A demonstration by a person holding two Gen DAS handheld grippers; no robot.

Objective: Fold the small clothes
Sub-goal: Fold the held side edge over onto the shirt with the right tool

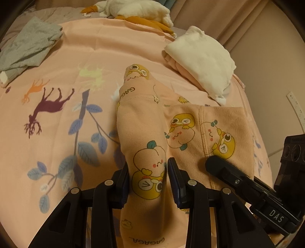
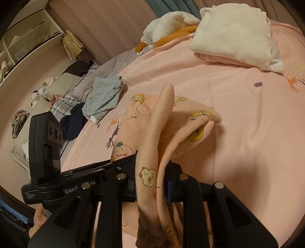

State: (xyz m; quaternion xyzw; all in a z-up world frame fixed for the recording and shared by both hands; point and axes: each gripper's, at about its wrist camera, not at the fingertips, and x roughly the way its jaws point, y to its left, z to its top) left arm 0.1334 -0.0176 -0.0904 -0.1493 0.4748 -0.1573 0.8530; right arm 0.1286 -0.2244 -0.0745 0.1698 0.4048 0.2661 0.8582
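You are gripping the peach garment (image 1: 144, 133) with both tools: the left gripper (image 1: 147, 177) is clenched on one printed band of it, and the right gripper (image 2: 152, 179) is clenched on a bunched fleecy edge, the rest trailing forward onto the pink bedspread (image 1: 57, 80). To fold well, you are probably best keeping both grips level and the cloth between them taut, laying it flat and square with edges matched. Farther off, a folded white pile (image 1: 202, 61) and a grey garment (image 1: 28, 47) are lying apart.

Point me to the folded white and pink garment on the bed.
The folded white garment lies at upper right in the left wrist view, on the pink bedspread, beyond the cartoon-print garment and beside the plush goose.
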